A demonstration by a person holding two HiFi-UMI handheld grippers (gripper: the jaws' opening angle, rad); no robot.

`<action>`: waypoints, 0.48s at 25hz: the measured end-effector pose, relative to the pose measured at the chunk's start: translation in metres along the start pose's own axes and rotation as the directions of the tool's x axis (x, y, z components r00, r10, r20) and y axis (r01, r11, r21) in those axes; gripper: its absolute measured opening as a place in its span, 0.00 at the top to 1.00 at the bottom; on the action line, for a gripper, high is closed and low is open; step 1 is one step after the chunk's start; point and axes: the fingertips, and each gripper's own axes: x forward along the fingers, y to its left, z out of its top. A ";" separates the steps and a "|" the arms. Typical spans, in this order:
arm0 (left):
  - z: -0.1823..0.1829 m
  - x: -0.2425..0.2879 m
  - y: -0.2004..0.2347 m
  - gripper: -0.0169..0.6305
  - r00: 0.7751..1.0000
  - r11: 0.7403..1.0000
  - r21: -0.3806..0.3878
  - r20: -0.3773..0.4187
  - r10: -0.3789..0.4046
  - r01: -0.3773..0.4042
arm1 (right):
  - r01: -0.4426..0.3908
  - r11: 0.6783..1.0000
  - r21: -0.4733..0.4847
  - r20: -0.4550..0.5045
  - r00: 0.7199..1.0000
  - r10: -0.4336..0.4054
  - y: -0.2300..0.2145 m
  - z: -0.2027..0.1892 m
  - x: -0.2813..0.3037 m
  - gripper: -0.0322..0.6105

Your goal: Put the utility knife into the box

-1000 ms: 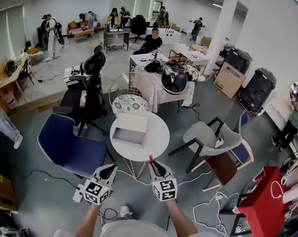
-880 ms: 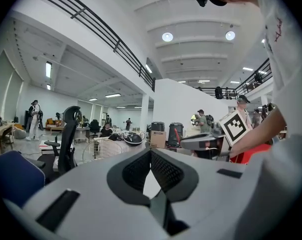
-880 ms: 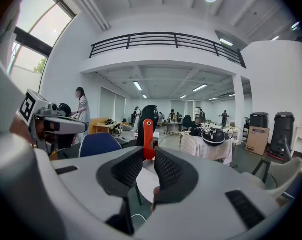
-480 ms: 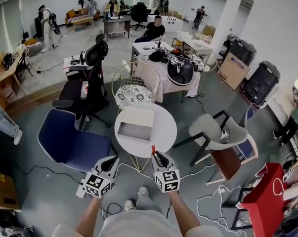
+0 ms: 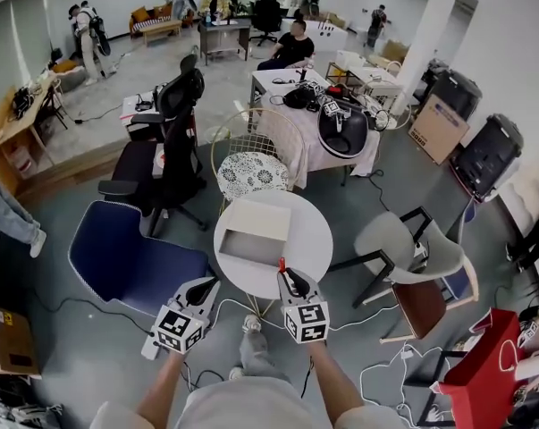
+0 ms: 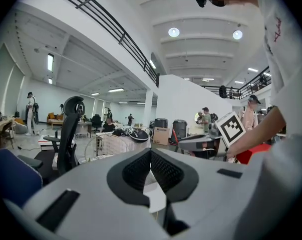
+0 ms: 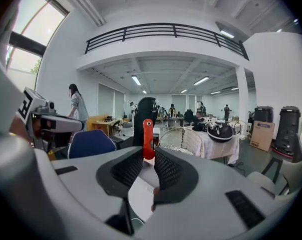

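1. Right gripper is clamped on the red utility knife, which stands upright with its top poking up past the jaws.
2. Left gripper has its jaws pressed together with nothing between them.
3. Open box sits on the round white table.
4. Knife is over the table's near edge, not yet in the box.

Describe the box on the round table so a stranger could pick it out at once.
Find the round white table beside the blue chair. The box lies on its left half in the head view. It is shallow, pale and open-topped, the only thing lying on that table.
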 end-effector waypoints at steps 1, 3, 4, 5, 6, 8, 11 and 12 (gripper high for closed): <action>0.003 0.009 0.006 0.96 1.000 1.000 0.006 -0.003 0.001 -0.001 | -0.004 1.000 0.003 0.001 1.000 0.004 -0.005 0.002 0.010 0.83; 0.008 0.028 0.020 0.96 1.000 1.000 0.014 -0.009 0.006 -0.006 | -0.013 1.000 0.009 0.001 1.000 0.013 -0.016 0.006 0.030 0.83; 0.010 0.036 0.027 0.96 1.000 1.000 0.015 -0.011 0.011 -0.011 | -0.019 1.000 0.012 0.000 1.000 0.019 -0.020 0.007 0.040 0.83; 0.012 0.044 0.034 0.96 1.000 1.000 0.015 -0.014 0.016 -0.015 | -0.024 1.000 0.014 -0.002 1.000 0.024 -0.025 0.009 0.050 0.83; 0.015 0.052 0.041 0.96 1.000 1.000 0.016 -0.016 0.020 -0.020 | -0.029 0.999 0.016 -0.001 1.000 0.029 -0.030 0.013 0.060 0.83; 0.022 0.067 0.052 0.96 0.999 0.999 0.020 -0.020 0.028 -0.028 | -0.039 0.999 0.016 0.004 0.999 0.039 -0.041 0.022 0.079 0.83; 0.033 0.089 0.070 0.96 0.999 0.999 0.021 -0.018 0.045 -0.044 | -0.052 0.999 0.014 0.020 0.998 0.052 -0.056 0.040 0.105 0.83; 0.035 0.095 0.075 0.96 0.999 0.999 0.020 -0.018 0.048 -0.048 | -0.055 0.998 0.013 0.025 0.998 0.055 -0.061 0.044 0.113 0.83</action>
